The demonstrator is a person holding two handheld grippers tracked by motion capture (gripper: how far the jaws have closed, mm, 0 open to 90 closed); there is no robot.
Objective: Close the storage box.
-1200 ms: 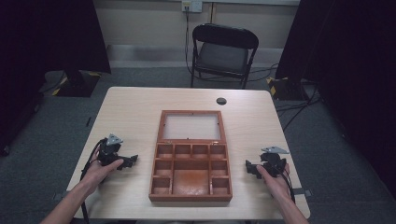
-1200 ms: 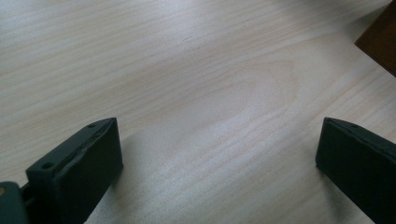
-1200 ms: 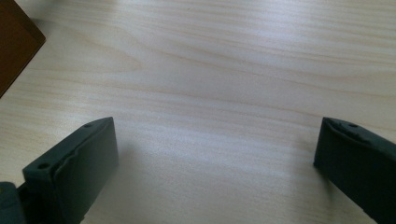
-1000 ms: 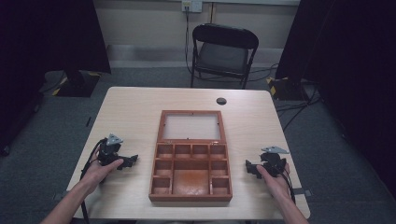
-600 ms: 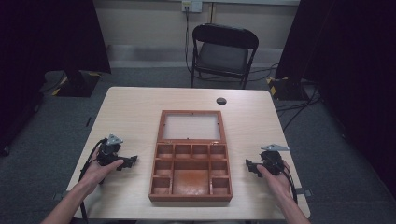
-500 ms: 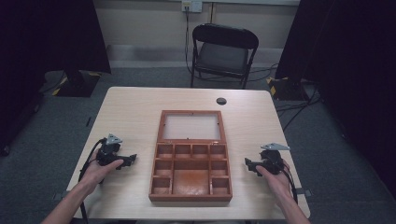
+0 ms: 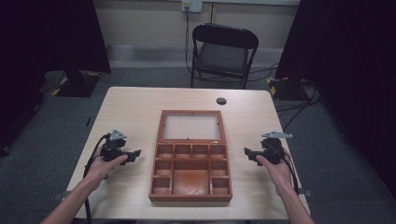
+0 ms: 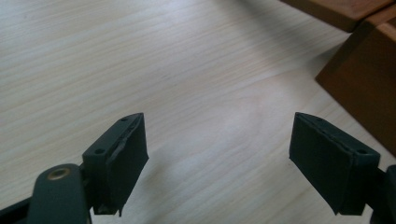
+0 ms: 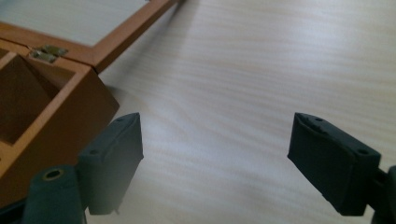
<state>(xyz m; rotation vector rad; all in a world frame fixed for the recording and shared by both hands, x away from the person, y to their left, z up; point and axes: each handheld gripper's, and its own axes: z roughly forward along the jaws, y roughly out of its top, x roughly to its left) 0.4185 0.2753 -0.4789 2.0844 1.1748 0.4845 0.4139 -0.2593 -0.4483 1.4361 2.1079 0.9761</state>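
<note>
A wooden compartment box point(image 7: 191, 177) lies open in the middle of the table, its glass-panelled lid point(image 7: 191, 126) folded flat behind it. Its compartments look empty. My left gripper point(image 7: 135, 154) rests on the table left of the box, open, jaws pointing toward it. In the left gripper view that gripper point(image 8: 233, 163) has bare table between its jaws and the box corner point(image 8: 364, 88) at the right. My right gripper point(image 7: 247, 153) sits right of the box, open. In the right gripper view it point(image 9: 224, 163) shows nothing between its jaws, with the box's hinged corner point(image 9: 51, 98) at the left.
A small dark round object point(image 7: 221, 101) lies near the table's far edge. A black folding chair point(image 7: 223, 51) stands behind the table point(image 7: 130, 112). Dark curtains hang on both sides. Cables run across the floor at the right.
The right gripper has shifted very slightly; the left gripper and the box have stayed put.
</note>
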